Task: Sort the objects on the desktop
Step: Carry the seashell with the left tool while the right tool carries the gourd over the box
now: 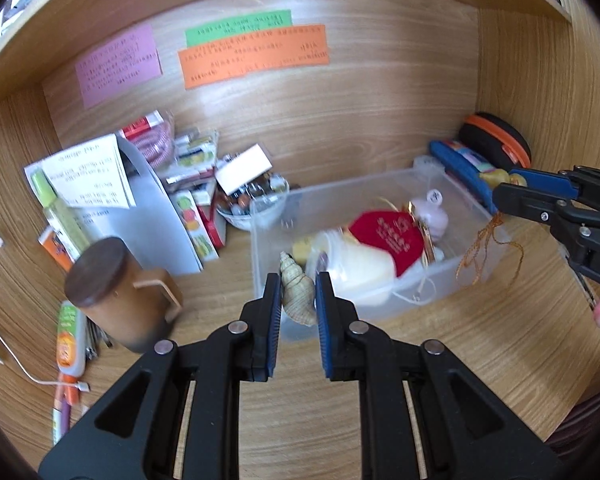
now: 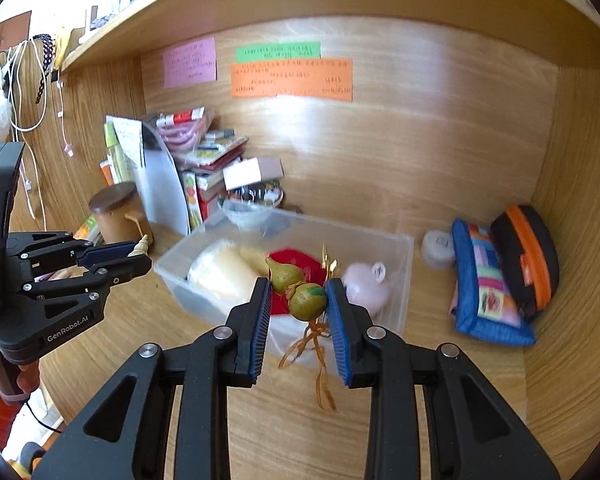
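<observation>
A spiral seashell (image 1: 298,294) is clamped between the pads of the left tongs (image 1: 298,300), held in the air just in front of the near wall of the clear plastic bin (image 1: 380,184). A small green-brown gourd charm (image 2: 298,294) with a straw-coloured tassel hanging below it is pinched in the right tongs (image 2: 298,300), likewise clear of the desk (image 1: 480,340) and close to the bin's near wall. Both tongs are narrowed onto what they carry; neither is empty.

The bin stands toward the back of the desk, a little right of centre. It already holds a red heart-shaped pouch (image 1: 386,236), a pale lidded container (image 1: 356,268) and a pink piggy bank (image 2: 366,286). A brown lidded mug (image 1: 118,292) sits near the left edge, with a stack of boxes and papers (image 1: 188,184) behind it in the back left corner. A blue patchwork pouch (image 2: 488,280) and a black-and-orange case (image 2: 526,254) lie in the back right corner.

The step in hand looks like carrying both trinkets to their sorted place, probably the bin. To do it well, keep each grip steady, lift high enough that the tassel clears the rim, and bring each piece over a free spot. Lower before releasing, since the shell could chip and the gourd could roll.
</observation>
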The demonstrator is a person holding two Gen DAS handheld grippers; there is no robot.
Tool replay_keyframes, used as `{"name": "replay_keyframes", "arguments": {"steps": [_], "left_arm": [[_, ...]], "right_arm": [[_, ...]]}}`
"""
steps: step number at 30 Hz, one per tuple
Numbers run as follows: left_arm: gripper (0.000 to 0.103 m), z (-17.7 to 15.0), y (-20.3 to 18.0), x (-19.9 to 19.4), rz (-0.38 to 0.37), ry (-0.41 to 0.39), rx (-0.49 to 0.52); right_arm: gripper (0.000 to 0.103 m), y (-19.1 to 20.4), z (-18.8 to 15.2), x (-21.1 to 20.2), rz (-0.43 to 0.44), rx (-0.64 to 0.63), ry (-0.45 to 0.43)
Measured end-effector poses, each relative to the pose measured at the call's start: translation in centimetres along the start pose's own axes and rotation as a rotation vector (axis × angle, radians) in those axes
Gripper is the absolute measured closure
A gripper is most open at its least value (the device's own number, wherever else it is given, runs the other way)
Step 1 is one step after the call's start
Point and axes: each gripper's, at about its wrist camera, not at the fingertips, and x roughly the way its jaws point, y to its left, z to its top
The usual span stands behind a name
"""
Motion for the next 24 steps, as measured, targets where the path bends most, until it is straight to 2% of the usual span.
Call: {"name": "replay_keyframes", "arguments": {"steps": [7, 13, 19, 24], "left_arm": [[0.087, 2.1, 1.6, -0.9, 0.011, -0.046, -0.014], [0.087, 3.4, 2.6, 0.0, -0.024, -0.040, -0.032], [0.087, 3.9, 2.8, 2.6, -0.048, 0.001, -0.046], [0.087, 4.0, 2.1, 5.1, -0.062, 0.038, -0.034]], "right_arm": [[0.077, 0.2, 3.6, -0.6, -0.018, -0.024, -0.066], [0.077, 0.3, 5.9, -0.2, -0.026, -0.039, -0.096], [0.077, 0.1, 6.3, 1.8, -0.010, -0.029, -0.083], [0.077, -1.1, 5.7, 5.2, 0.009, -0.002, -0.024]]}}
